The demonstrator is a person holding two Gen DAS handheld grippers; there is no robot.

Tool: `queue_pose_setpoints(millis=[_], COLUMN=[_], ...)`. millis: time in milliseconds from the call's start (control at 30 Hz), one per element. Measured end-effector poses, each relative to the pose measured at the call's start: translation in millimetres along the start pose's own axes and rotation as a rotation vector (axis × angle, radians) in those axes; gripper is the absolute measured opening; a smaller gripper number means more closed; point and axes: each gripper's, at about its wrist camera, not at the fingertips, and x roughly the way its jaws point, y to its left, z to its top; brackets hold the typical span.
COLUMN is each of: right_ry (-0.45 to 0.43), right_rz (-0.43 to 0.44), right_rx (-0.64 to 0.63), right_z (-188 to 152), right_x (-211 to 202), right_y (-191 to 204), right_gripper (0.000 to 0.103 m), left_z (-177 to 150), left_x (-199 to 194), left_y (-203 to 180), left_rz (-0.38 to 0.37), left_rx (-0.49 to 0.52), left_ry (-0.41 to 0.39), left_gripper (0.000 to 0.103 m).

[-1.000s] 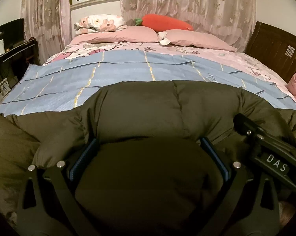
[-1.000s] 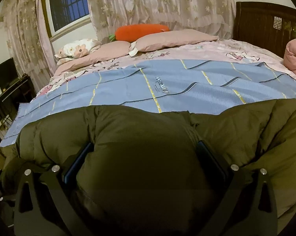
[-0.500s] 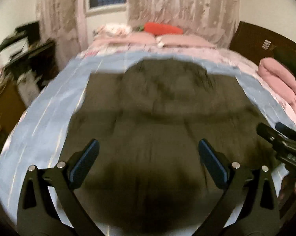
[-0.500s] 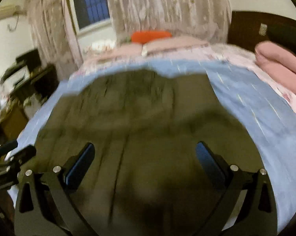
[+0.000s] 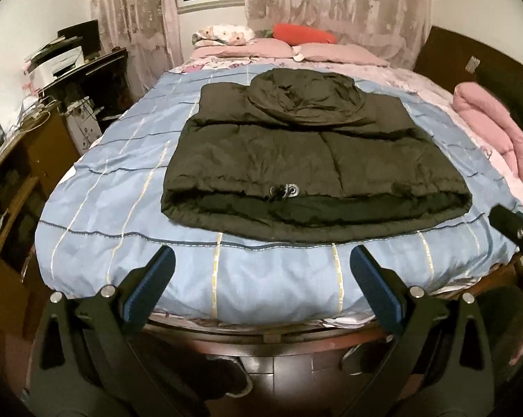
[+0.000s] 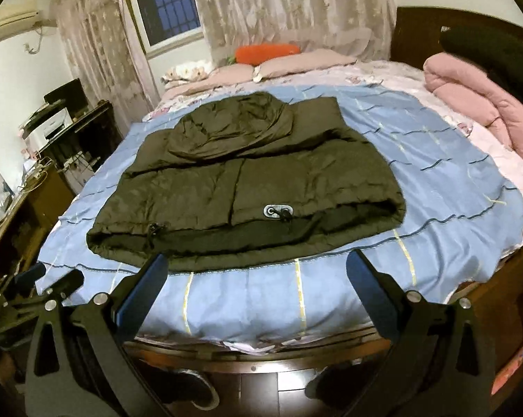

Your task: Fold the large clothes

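The jacket (image 5: 296,146) is a dark olive, padded, hooded garment, folded into a compact near-rectangular bundle. It lies flat in the centre of both wrist views, on the blue striped bedspread (image 5: 115,208). The hood (image 5: 306,97) rests on top at the far end, toward the upper centre of the frame. The hem faces the lower edge of the frame and gapes slightly, exposing black lining. A drawcord toggle (image 6: 277,212) sits at the hem; the sleeves appear tucked under, though this is not clearly visible.

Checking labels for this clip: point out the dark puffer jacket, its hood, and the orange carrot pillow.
dark puffer jacket (image 5: 279,153), left wrist view, on the body panel.
hood (image 5: 303,99), left wrist view, on its crumpled middle.
orange carrot pillow (image 6: 266,52), right wrist view, on its middle.
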Motion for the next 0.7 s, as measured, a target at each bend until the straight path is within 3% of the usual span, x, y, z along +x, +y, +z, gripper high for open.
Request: queue_pose_setpoints(millis=[267, 400, 533, 700], right_ry=[-0.033, -0.038, -0.031, -0.063], right_rz=[-0.019, -0.035, -0.071, -0.176], right_rx=[-0.067, -0.073, -0.085, -0.084], right_z=[-19.5, -24.2, -27.6, -21.7], right_x=[-12.0, -7.8, 2.8, 19.1], right_y=[-4.9, -9.5, -23.3, -55.9], right_gripper=[0.102, 0.102, 0.102, 0.102], left_z=[-12.0, -16.6, -19.2, -15.5], left_x=[1.4, 10.8, 26.7, 49.4], left_y=[-14.5, -9.4, -1.1, 24.2], left_rz=[-0.020, -0.017, 0.007, 0.093], left_rx=[0.084, 0.079, 0.092, 0.096], left_ry=[-0.017, -0.009, 0.011, -0.008], left_gripper=[0.101, 0.101, 0.101, 0.101])
